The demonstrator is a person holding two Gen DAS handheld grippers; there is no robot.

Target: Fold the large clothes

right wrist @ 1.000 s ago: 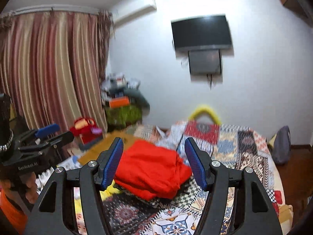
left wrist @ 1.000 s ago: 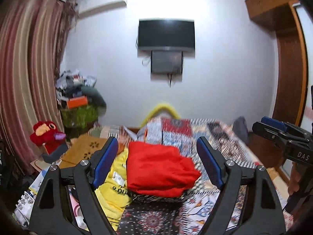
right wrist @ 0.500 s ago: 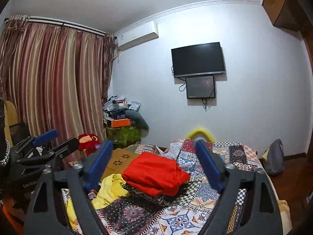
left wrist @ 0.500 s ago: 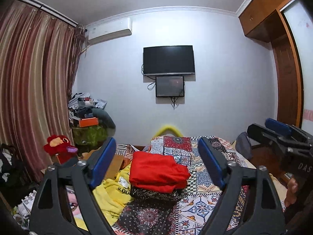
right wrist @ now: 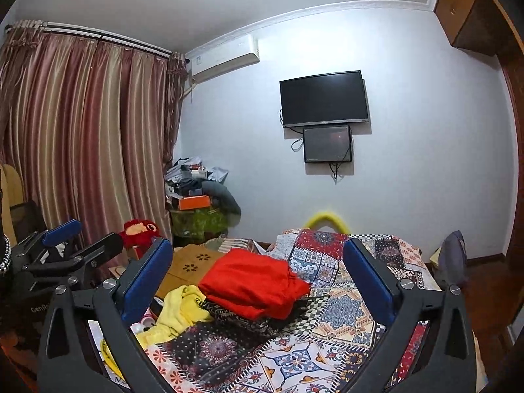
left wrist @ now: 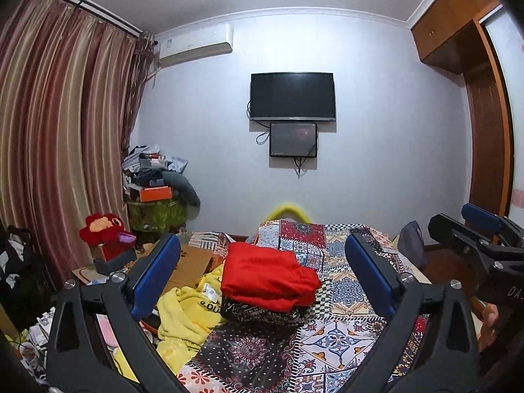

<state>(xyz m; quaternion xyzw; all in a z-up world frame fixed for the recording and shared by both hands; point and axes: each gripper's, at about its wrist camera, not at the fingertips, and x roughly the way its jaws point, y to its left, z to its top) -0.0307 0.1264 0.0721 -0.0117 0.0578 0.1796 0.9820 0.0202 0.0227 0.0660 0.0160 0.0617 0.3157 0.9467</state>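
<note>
Here, both grippers are pointing nearly level across a bed [left wrist: 353, 298] covered by a patchwork bedspread. The left gripper [left wrist: 262, 271] is spreading its blue-padded fingers [left wrist: 157, 275], which are standing very wide with nothing held between them. The right gripper [right wrist: 258, 275] is likewise opening its fingers [right wrist: 147, 278] wide and is gripping nothing; it is also showing at the right edge of the left wrist view, with part of a hand beneath it.

The folded red garment [left wrist: 268, 278] is lying on the bed ahead of both grippers, apart from every finger, and is resting on top of a dark patterned folded cloth [left wrist: 249, 309]. A crumpled yellow garment [left wrist: 186, 314] is lying just beside this stack, toward the curtain side, touching its lower edge.

Beyond the bed, a television [left wrist: 293, 96] is hanging on the far wall with a smaller screen [left wrist: 293, 139] directly below it. An air conditioner [left wrist: 196, 46] is sitting high on the wall near striped curtains [left wrist: 59, 124]. A red plush toy [left wrist: 101, 229] is sitting near the curtains, and a pile of clutter [left wrist: 154, 177] is filling the corner behind it.
</note>
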